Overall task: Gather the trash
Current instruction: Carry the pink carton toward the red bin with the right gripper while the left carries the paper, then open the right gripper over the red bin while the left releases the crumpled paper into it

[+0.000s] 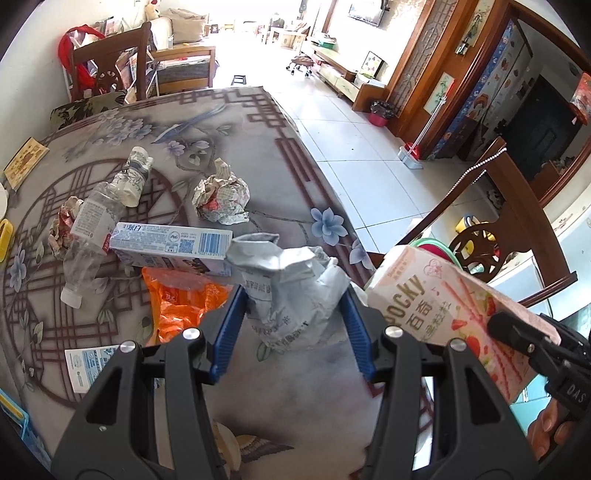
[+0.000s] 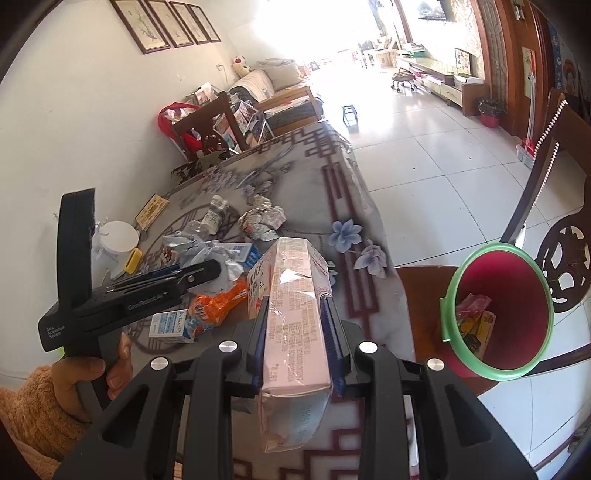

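I noted a white tiled floor (image 2: pixel 424 155), glare from strong daylight at the far end, four framed pictures (image 2: pixel 166 24) on the white wall, and dark wooden chairs (image 1: pixel 110 62).

My left gripper (image 1: pixel 291 314) angled down, jaws part-open w/ crumpled stuff between — my right gripper (image 2: pixel 295 321) clamped tight, also tilted down. Left hand (image 2: pixel 88 384) wraps the handle, orange sleeve.

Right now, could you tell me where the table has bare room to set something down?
The far half of the tablecloth, beyond the crumpled paper ball, is bare up to the chair. The strip along the floor-side edge by the blue flower print is free too. The near left is crowded: plastic bottle, toothpaste box, orange bag.
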Available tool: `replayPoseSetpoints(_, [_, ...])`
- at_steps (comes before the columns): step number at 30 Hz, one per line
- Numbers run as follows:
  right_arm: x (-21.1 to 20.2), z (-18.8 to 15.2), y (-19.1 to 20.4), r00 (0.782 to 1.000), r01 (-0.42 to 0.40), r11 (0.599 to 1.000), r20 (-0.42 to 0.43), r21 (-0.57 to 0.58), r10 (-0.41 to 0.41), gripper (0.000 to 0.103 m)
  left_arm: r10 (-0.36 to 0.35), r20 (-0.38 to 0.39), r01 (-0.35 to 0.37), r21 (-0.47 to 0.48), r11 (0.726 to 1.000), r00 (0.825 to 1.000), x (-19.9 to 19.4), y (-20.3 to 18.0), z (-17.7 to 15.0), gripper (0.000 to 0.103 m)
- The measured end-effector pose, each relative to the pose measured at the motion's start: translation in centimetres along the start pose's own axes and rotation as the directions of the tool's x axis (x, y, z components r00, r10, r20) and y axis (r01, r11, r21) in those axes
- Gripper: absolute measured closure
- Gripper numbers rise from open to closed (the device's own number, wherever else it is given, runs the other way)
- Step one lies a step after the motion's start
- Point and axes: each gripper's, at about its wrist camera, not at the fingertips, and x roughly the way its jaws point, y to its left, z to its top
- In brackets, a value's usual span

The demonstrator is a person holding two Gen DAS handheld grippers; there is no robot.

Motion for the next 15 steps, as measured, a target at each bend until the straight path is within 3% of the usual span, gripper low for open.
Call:
replayPoseSetpoints(5, [-0.9, 0.2, -3.2, 0.999, 0.042, 0.998, 0.015, 0.045, -0.042, 0.076, 0.005, -0.011, -0.005, 0.005, 1.000, 1.000, 0.6, -1.4, 0.0, 0.052])
replayPoseSetpoints(9, [-2.1, 0.3, -7.6, 0.992, 0.119, 0.986, 0.031, 0.118, -0.123, 0.076, 0.002, -0.014, -0.002, 0.020, 1.000, 1.000, 1.1, -3.1, 0.1, 0.052])
replayPoseSetpoints(15, [-2.8, 0.1, -14.8, 0.957, 0.283, 0.935, 0.002, 0.214, -0.290, 0.076, -0.002, -0.041, 0.004, 0.044, 0.999, 0.999, 2.4, -5.6, 0.4, 0.052])
